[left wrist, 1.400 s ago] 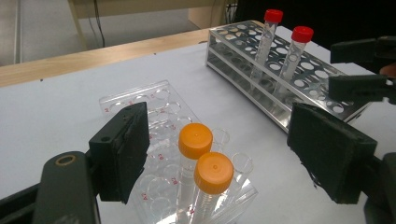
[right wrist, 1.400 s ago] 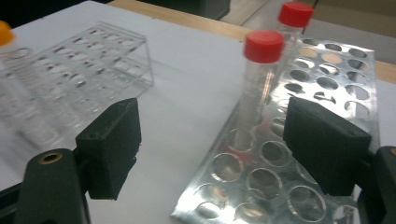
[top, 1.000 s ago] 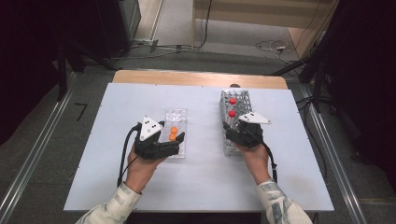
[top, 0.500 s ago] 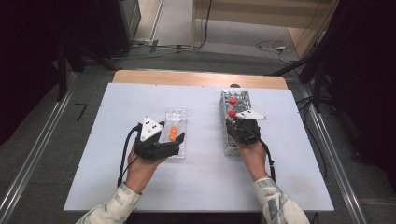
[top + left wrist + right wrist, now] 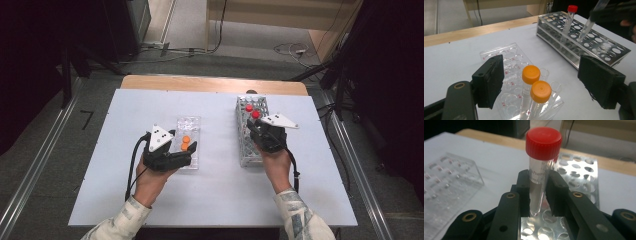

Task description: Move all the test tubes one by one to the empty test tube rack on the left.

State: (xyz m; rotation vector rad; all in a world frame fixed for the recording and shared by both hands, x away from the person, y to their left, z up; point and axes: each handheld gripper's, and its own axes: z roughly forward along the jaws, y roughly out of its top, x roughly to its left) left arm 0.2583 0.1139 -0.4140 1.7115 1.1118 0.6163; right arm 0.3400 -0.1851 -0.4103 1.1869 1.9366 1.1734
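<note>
The right claw (image 5: 537, 192) is clenched on a red-capped tube (image 5: 541, 167), holding it nearly upright with its tip just above the holes of the metal rack (image 5: 576, 172) below the jaws. From where I stand it looks like the step in hand is seating that tube in the rack, or perhaps drawing it out; I can't say which. If it is going in, the next move calls for lining the tip over one hole and lowering it straight before letting go. Another red-capped tube (image 5: 569, 22) already stands in the rack, just beyond the held one. The left claw (image 5: 544, 82) is released, jaws wide apart, and between them lies a clear tray (image 5: 506, 65) carrying two orange-capped tubes (image 5: 535, 87), side by side and touching, with the tray's other wells looking empty.
</note>
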